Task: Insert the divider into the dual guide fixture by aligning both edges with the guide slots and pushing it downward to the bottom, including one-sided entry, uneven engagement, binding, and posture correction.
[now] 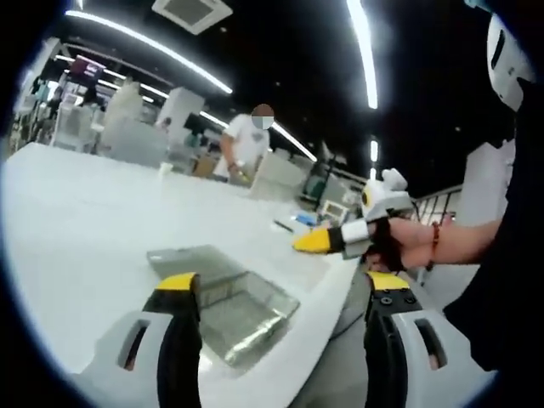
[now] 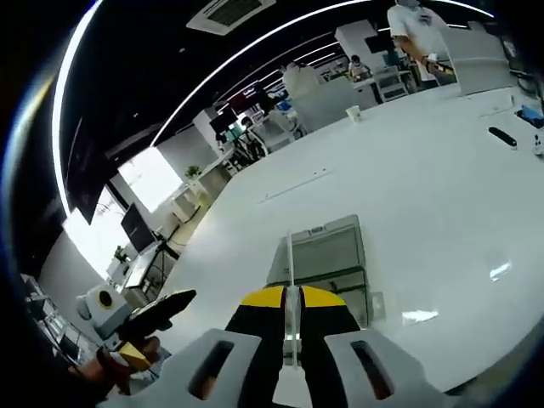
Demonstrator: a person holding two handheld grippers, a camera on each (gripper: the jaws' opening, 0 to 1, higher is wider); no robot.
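In the left gripper view the left gripper (image 1: 276, 293) is standing wide and empty, the clear fixture (image 1: 225, 306) lying low centre on the white table (image 1: 76, 212). In the right gripper view the right gripper (image 2: 291, 299) is pinching the thin divider (image 2: 291, 263) edge-on at lower centre, over the fixture. The divider looks light, stiff and slippery, so gripping near its top edge seems best.

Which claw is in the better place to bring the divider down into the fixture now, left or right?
Right, I think. The right claw is shut on the thin divider and points toward the clear fixture on the white table. The left claw is open and holds nothing.
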